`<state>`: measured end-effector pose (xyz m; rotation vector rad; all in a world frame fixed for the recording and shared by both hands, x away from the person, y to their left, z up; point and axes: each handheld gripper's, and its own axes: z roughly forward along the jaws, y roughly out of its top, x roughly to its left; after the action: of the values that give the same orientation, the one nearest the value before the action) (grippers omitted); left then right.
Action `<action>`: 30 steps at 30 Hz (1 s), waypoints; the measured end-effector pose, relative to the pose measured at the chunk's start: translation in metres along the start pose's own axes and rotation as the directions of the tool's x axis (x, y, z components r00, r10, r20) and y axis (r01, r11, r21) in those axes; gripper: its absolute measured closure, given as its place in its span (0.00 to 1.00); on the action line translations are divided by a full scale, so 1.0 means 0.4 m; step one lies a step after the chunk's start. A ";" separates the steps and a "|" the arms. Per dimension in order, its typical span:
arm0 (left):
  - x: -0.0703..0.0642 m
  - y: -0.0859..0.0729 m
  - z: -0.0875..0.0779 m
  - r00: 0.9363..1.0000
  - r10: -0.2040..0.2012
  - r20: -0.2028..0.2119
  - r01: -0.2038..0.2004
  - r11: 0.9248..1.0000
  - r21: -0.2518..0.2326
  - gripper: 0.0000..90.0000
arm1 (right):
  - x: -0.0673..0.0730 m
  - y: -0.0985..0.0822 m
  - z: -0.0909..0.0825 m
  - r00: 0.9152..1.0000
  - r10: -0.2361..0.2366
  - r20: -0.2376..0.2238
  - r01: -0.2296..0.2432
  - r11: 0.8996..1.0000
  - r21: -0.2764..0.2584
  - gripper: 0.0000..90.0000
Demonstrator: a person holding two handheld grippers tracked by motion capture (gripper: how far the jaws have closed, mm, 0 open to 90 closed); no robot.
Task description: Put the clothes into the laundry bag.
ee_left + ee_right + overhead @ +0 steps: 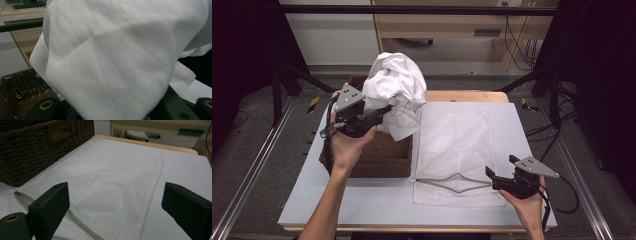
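Left hand-held gripper (379, 112) clamped on one white garment (394, 85), lifted above one wicker basket (382, 155). Right hand-held gripper (499, 172) apart, idle beside the zip opening of one mesh laundry bag (454, 145), flat on worktop (362, 200). Probably next: carry garment over, open bag mouth.

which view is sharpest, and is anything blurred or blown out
Right gripper view is sharpest on the mesh bag, its jaws soft; left gripper view has the white cloth close, weave readable, edges soft; high view is dim at the sides, the cloth brightest.
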<state>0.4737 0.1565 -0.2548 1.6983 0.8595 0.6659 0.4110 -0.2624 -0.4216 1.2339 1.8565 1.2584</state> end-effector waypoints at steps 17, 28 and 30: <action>-0.184 -0.026 0.146 0.990 0.061 0.128 -0.067 0.997 0.042 0.76 | -0.010 -0.002 -0.011 1.000 -0.003 -0.003 0.003 1.000 -0.007 0.09; -0.271 -0.107 0.260 0.983 0.072 0.171 -0.094 0.988 0.125 0.76 | -0.024 -0.013 -0.016 1.000 0.004 0.004 -0.004 1.000 0.007 0.09; -0.283 -0.125 0.277 0.981 0.073 0.182 -0.100 0.984 0.146 0.76 | -0.028 -0.014 -0.020 1.000 0.011 0.009 -0.011 1.000 0.010 0.09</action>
<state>0.4836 0.0115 -0.3347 1.9126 0.7306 0.5082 0.4067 -0.2765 -0.4240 1.2548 1.8544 1.2485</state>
